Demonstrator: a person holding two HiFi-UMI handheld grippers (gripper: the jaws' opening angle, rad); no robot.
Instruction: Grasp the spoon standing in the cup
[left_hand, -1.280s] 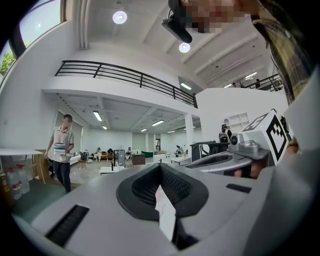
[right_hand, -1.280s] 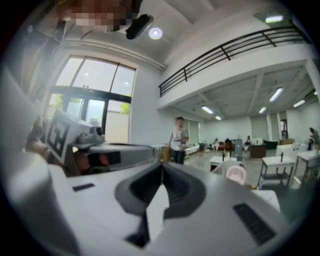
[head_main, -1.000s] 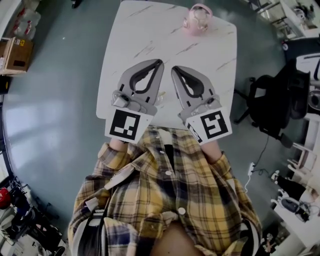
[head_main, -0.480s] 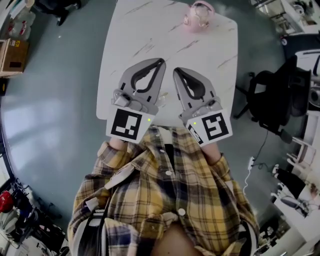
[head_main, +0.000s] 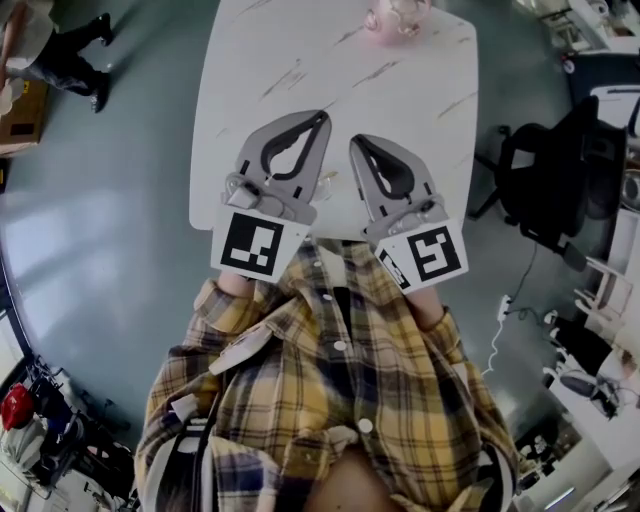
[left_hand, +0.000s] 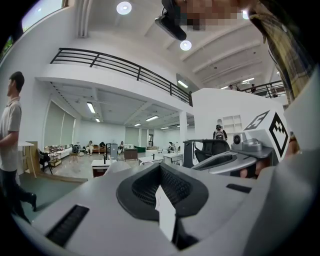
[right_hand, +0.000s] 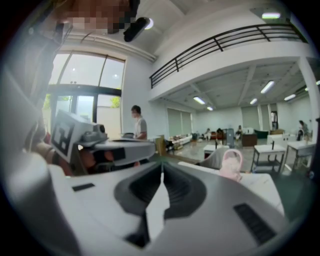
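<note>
A pink cup stands at the far end of the white marble table, cut by the head view's top edge. In the right gripper view the pink cup sits ahead and to the right. I cannot make out the spoon in it. My left gripper and right gripper hover side by side over the table's near part, well short of the cup. Both are shut on nothing. The left gripper's jaws meet at their tips, and so do the right gripper's.
A black office chair stands to the right of the table. A person walks on the floor at the far left, beside a cardboard box. Desks and shelves fill the right edge.
The cup has slid toward the top edge of the head view as the view shifted. A walking person has come into view at the top left. Both grippers stay shut, side by side.
</note>
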